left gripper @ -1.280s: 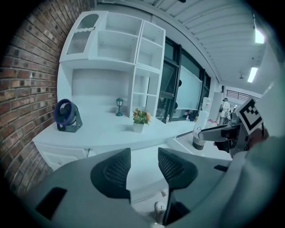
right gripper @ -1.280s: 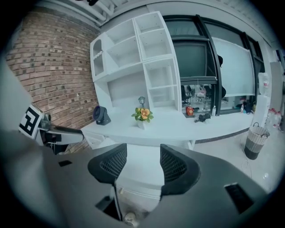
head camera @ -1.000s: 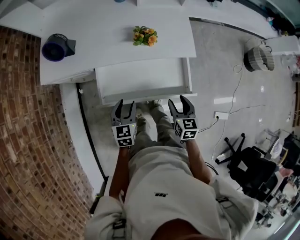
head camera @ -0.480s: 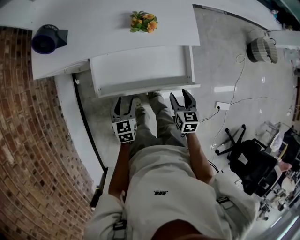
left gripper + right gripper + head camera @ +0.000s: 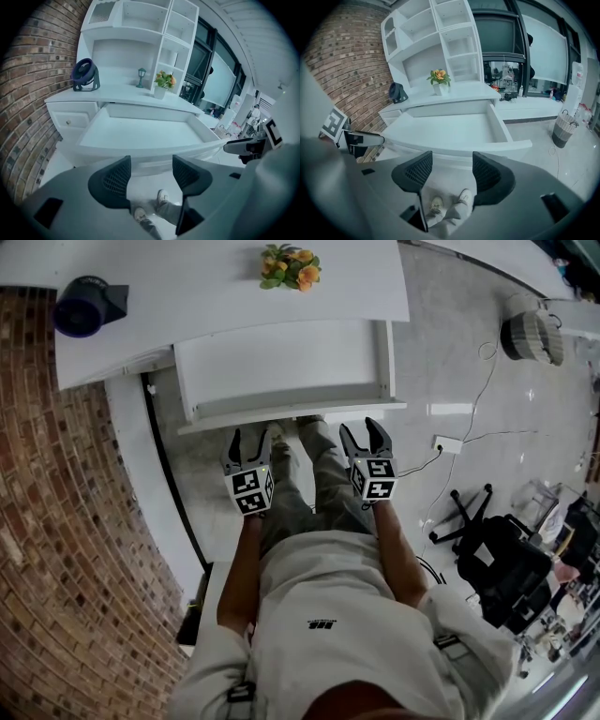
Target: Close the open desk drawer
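The white desk drawer (image 5: 291, 415) stands pulled far out from the white desk (image 5: 234, 296), and its inside is bare. Both grippers hang side by side just in front of its front panel, apart from it. My left gripper (image 5: 248, 439) is open; its jaws have just been opening and nothing is between them. In the left gripper view the drawer (image 5: 150, 151) lies straight beyond the left gripper (image 5: 151, 162). My right gripper (image 5: 364, 434) is open and empty too. In the right gripper view the drawer front (image 5: 459, 147) lies just past the right gripper (image 5: 451, 159).
A dark blue fan (image 5: 84, 306) and a pot of orange flowers (image 5: 291, 265) stand on the desk. A brick wall (image 5: 56, 521) runs along the left. The person's legs and shoes (image 5: 450, 204) are under the grippers. An office chair (image 5: 497, 568) and a basket (image 5: 536, 337) stand at the right.
Both grippers have come down and now sit closer to the drawer's front panel. The left gripper's jaws stand wider apart than before.
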Demonstrator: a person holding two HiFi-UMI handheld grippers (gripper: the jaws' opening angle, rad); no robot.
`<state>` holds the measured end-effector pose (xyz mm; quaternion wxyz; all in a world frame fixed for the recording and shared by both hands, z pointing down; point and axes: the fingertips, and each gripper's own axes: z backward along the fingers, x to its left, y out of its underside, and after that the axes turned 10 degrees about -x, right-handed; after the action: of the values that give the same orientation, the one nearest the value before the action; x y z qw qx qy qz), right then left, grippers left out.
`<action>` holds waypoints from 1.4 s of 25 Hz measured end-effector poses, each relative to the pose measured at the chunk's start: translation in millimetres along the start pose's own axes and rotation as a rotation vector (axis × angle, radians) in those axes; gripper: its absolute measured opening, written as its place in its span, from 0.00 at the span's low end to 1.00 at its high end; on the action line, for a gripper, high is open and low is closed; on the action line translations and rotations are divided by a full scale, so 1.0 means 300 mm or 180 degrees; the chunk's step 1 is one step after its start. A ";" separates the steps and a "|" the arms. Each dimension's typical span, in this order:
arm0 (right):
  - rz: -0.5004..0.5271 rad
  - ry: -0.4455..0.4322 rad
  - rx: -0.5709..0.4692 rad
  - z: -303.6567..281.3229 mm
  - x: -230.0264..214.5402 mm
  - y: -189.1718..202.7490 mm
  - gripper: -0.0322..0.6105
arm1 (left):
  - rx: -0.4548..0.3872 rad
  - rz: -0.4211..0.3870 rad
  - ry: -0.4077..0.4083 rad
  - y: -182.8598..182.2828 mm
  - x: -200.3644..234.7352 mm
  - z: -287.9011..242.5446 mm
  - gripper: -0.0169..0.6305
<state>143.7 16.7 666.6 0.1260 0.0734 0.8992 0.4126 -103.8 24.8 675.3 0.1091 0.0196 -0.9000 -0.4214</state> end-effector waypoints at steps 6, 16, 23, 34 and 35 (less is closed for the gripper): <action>-0.0115 0.0018 0.0006 -0.053 -0.033 0.027 0.48 | 0.0006 0.0107 -0.0059 0.020 0.007 -0.039 0.50; -0.0184 0.0037 -0.0002 -0.084 -0.053 0.019 0.52 | -0.0039 0.0177 -0.0147 0.002 0.016 -0.062 0.51; -0.0163 0.0016 0.0003 -0.107 -0.061 0.001 0.52 | -0.0053 0.0183 -0.0181 -0.017 0.023 -0.086 0.51; -0.0137 0.0036 0.0005 -0.142 -0.068 -0.032 0.52 | -0.0078 0.0182 -0.0165 -0.050 0.038 -0.118 0.50; -0.0137 0.0040 0.0005 -0.145 -0.069 -0.035 0.52 | -0.0076 0.0182 -0.0163 -0.052 0.039 -0.120 0.50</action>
<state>150.8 -26.4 689.3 0.1291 0.0516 0.9017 0.4095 -108.4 -14.1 687.8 0.0982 -0.0182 -0.8977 -0.4292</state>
